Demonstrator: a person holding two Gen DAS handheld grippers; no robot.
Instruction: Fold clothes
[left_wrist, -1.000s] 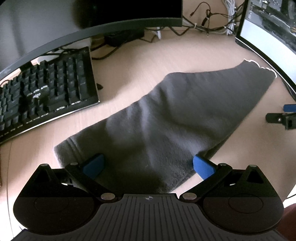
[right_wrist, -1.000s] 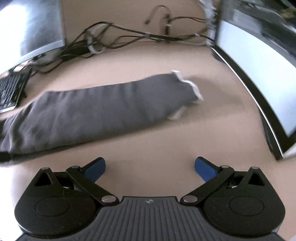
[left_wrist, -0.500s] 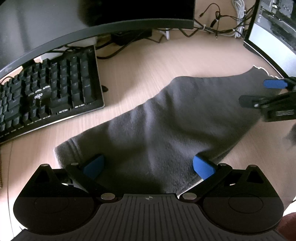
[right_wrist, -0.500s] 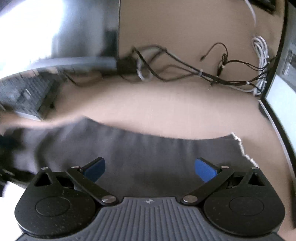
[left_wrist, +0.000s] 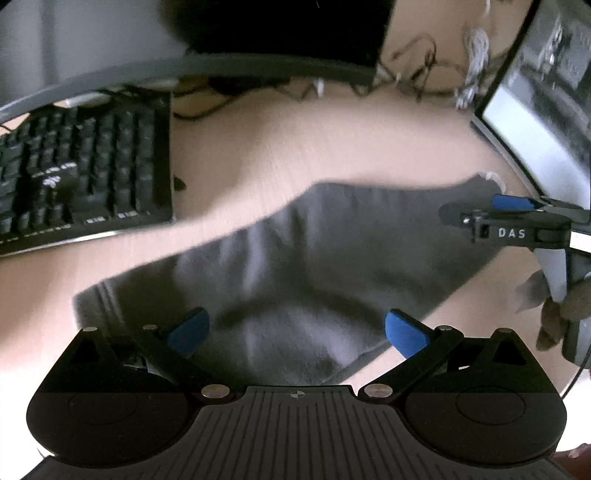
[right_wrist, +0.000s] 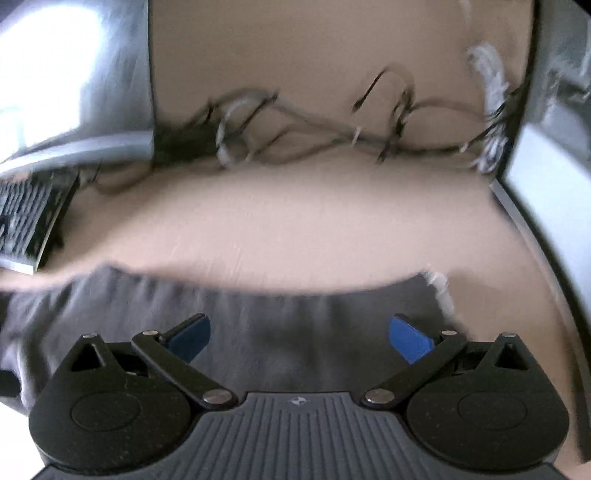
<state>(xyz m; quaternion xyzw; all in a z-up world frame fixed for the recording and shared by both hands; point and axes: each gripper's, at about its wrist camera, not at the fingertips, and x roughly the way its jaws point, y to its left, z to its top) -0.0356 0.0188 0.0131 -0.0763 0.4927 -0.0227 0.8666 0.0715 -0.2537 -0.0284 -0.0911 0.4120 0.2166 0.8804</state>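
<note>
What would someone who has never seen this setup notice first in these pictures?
Probably the dark grey garment spread across the pale desk, with both blue-tipped claws open over it: the left claw above its near end, the right claw above the end with the white-trimmed edge. Next come the black keyboard at the left and the tangle of cables at the back.

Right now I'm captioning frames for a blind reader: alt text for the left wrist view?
The open left gripper hovers low over the near end of a grey cloth on a desk. The right gripper reaches in over the cloth's far end; a keyboard lies left.
</note>
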